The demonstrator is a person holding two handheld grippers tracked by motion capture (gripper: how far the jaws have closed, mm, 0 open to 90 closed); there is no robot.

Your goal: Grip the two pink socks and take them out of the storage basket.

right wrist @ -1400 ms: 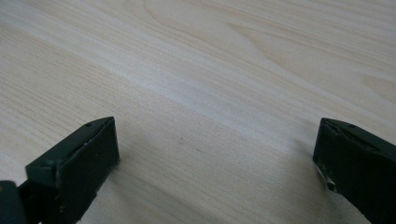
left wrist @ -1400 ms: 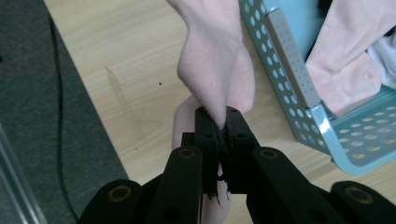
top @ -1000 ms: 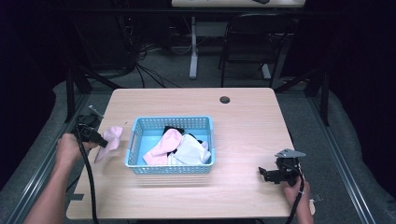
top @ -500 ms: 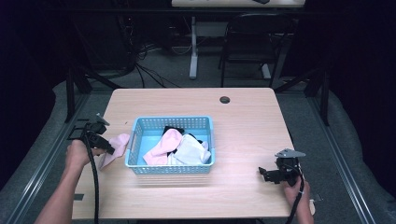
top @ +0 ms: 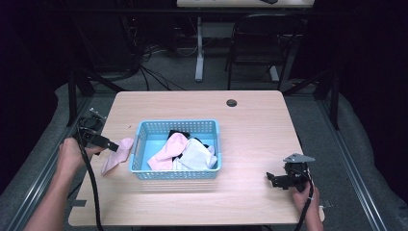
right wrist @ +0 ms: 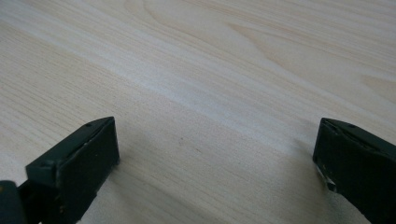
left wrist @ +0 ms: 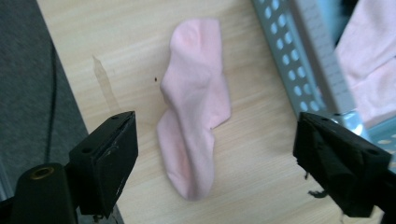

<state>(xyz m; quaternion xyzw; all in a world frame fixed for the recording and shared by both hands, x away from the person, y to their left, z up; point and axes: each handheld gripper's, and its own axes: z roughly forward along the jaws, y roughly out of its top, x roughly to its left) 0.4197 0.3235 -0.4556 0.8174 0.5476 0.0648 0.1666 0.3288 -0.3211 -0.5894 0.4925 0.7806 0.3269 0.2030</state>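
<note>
Now, left to right across my table (top: 250, 120):
Left gripper (top: 113, 144): I have its jaws spread wide, just opened, nothing pinched between them; it hovers at the table's left edge, tips pointing toward the basket.
Pink sock (left wrist: 196, 107): released, lying flat on the wood just beside the basket's left wall; in my left gripper view it sits between the two black jaws but below them, touching neither.
Blue basket (top: 144, 144): mid-table, holding a heap of clothes (top: 185, 151), pink, white and black pieces tangled together.
Right gripper (top: 270, 178): I hold it low near the front right of the table, well apart from the basket; jaws stand wide over bare wood, gripping nothing.
</note>
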